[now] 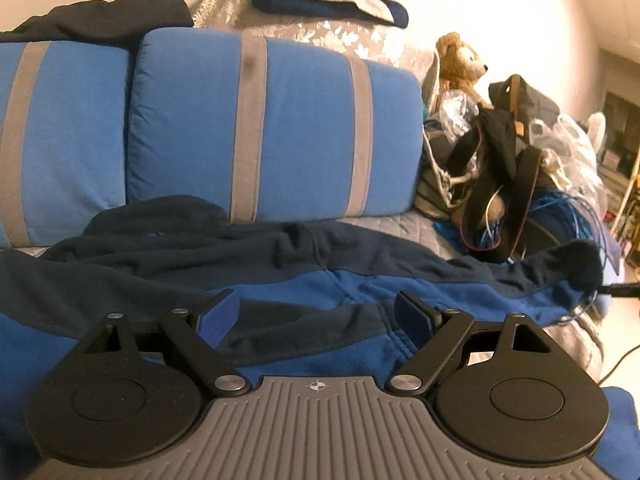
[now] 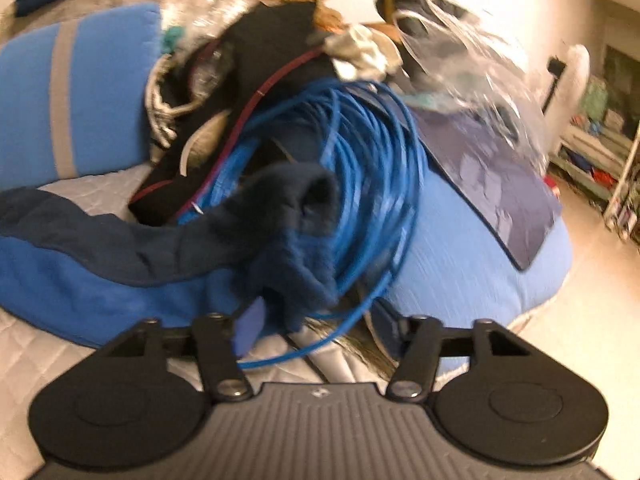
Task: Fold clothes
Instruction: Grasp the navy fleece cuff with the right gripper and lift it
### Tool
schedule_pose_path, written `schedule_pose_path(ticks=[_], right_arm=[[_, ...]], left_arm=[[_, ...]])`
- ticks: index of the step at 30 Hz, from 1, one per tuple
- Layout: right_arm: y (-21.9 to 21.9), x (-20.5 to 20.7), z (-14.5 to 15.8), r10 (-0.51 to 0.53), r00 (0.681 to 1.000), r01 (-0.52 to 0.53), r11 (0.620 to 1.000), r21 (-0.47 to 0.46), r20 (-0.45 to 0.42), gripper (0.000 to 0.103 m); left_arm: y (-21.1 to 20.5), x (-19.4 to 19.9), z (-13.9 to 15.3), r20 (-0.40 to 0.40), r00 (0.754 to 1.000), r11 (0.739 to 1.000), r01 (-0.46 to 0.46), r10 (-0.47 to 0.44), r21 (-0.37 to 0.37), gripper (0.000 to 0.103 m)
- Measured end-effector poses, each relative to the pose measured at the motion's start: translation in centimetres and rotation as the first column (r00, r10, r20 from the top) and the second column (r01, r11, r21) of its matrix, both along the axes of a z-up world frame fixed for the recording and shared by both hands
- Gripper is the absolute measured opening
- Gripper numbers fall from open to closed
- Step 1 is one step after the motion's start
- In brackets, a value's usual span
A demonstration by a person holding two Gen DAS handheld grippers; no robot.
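A fleece jacket [image 1: 304, 280] in navy and bright blue lies spread and rumpled across the grey quilted seat. My left gripper [image 1: 316, 316] hovers low over its middle, open, with nothing between its blue pads. One navy sleeve [image 2: 296, 216] stretches to the right, its cuff draped on a coil of blue cable [image 2: 372, 168]. My right gripper [image 2: 316, 328] is at that cuff with its fingers apart, and the sleeve end hangs down between them. This view is blurred. In the left wrist view the sleeve end [image 1: 576, 260] rises at the far right.
Blue cushions with grey stripes [image 1: 272, 128] back the seat. At the right end sits a pile: a teddy bear [image 1: 460, 64], black bags [image 1: 500, 168], plastic bags [image 2: 472, 64] and a dark board [image 2: 504, 184]. More dark clothes [image 1: 104, 16] lie on top behind the cushions.
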State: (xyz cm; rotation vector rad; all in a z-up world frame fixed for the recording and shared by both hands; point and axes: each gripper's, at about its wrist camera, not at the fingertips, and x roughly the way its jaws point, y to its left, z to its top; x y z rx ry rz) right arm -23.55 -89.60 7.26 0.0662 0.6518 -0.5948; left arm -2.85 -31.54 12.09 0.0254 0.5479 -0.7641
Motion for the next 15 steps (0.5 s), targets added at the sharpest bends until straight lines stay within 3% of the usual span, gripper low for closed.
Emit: schedule_pose_path(ticks=[3,9,11,12,15], right_arm=[[-0.7,0.3,-0.9,-0.007,1.000,0.007,1.000,0.011,-0.010,0.050],[-0.9,1.7,-2.3,0.016,1.000,-0.016,1.000,-0.011,-0.023,0.049],[-0.8,1.8,-2.3,0.025,1.000,-0.025,1.000,0.009,0.002,0.037],[-0.4,2.0,-2.1,0.032,0.999,-0.032,0.999,0.008,0.009,0.026],[1.0,2.7,-1.1,0.056,0.998,-0.056,0.998,-0.002,0.020,0.020]], left_arm=[[0.8,0.0,-0.2,0.000,1.000,0.999,0.000,0.000,-0.050,0.086],[1.4,0.2,-0.3,-0.005,1.000,0.996,-0.009,0.008,-0.092,0.086],[1.4,0.3,-0.4,-0.014,1.000,0.996,-0.015,0.014,-0.088,0.086],[1.4,0.4,-0.5,-0.019,1.000,0.996,-0.018,0.016,-0.085,0.086],[1.2,0.6,-0.6,-0.030,0.999,0.997,-0.018,0.015,-0.081,0.086]])
